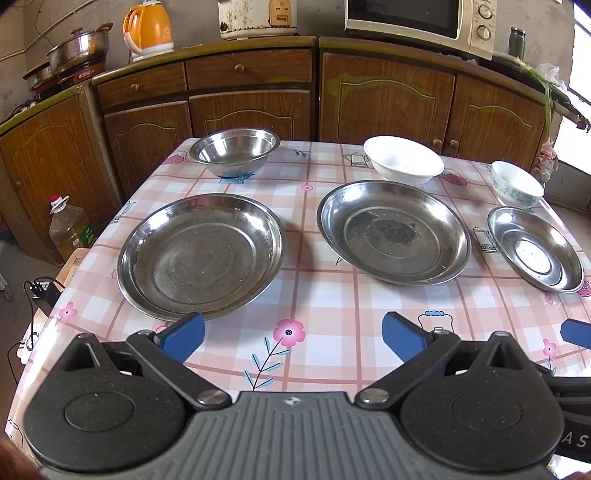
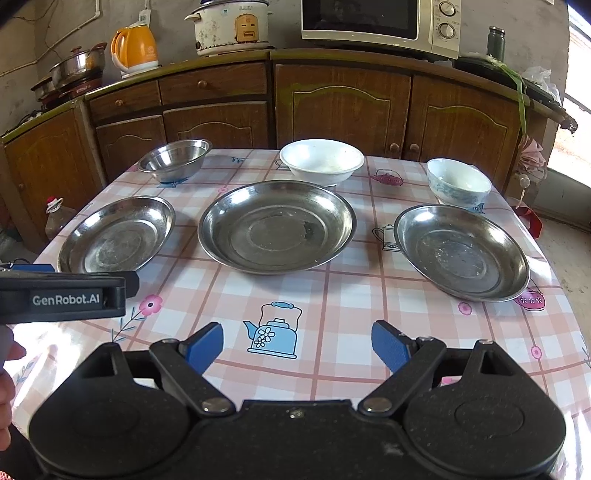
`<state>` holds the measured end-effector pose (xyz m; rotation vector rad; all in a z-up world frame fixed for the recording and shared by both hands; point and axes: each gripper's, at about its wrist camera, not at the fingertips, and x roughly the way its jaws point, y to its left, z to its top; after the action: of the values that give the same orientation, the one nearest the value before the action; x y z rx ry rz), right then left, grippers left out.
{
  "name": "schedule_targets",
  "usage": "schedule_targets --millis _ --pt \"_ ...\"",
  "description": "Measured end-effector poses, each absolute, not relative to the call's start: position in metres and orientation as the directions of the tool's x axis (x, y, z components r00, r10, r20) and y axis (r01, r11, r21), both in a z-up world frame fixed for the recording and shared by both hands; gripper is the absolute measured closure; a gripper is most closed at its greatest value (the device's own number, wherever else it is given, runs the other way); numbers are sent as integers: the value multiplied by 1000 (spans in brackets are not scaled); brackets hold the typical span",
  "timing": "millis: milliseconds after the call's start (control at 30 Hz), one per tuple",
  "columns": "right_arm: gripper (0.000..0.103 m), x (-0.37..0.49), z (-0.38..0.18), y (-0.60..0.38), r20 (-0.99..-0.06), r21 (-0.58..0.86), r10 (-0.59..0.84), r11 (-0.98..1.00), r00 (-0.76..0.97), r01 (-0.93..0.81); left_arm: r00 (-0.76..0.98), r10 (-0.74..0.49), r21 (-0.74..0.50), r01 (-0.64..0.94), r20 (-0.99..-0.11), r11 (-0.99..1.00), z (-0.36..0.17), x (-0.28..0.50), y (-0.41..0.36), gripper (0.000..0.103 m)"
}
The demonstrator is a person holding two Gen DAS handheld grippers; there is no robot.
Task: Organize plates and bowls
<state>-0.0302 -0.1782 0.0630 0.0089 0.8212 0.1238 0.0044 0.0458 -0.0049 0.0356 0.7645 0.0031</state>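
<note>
Three steel plates lie in a row on the checked tablecloth: a left plate [image 1: 201, 254] [image 2: 118, 236], a middle plate [image 1: 393, 230] [image 2: 277, 225] and a smaller right plate [image 1: 535, 249] [image 2: 461, 251]. Behind them stand a steel bowl [image 1: 234, 149] [image 2: 173, 158], a wide white bowl [image 1: 402, 158] [image 2: 321, 160] and a small blue-patterned bowl [image 1: 515, 184] [image 2: 458, 182]. My left gripper [image 1: 293, 336] is open near the front edge, just before the left plate, holding nothing. Over a kettle print, my right gripper [image 2: 297, 343] is open and empty.
Wooden cabinets [image 1: 388, 96] run behind the table, with an orange kettle [image 1: 147, 29], pots, a rice cooker [image 2: 231, 27] and a microwave [image 2: 380, 22] on top. An oil bottle [image 1: 70, 229] stands on the floor at the left. The left gripper's body [image 2: 66, 297] shows at the right view's left edge.
</note>
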Motion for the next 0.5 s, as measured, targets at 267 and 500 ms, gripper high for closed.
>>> schedule_targets --millis 267,500 --pt "1 -29 62 -176 -734 55 118 992 669 -114 719 18 33 6 -695 999 -6 5 48 0" --pt "1 -29 61 -170 -736 50 123 990 665 -128 717 20 29 1 -696 1000 -7 5 53 0"
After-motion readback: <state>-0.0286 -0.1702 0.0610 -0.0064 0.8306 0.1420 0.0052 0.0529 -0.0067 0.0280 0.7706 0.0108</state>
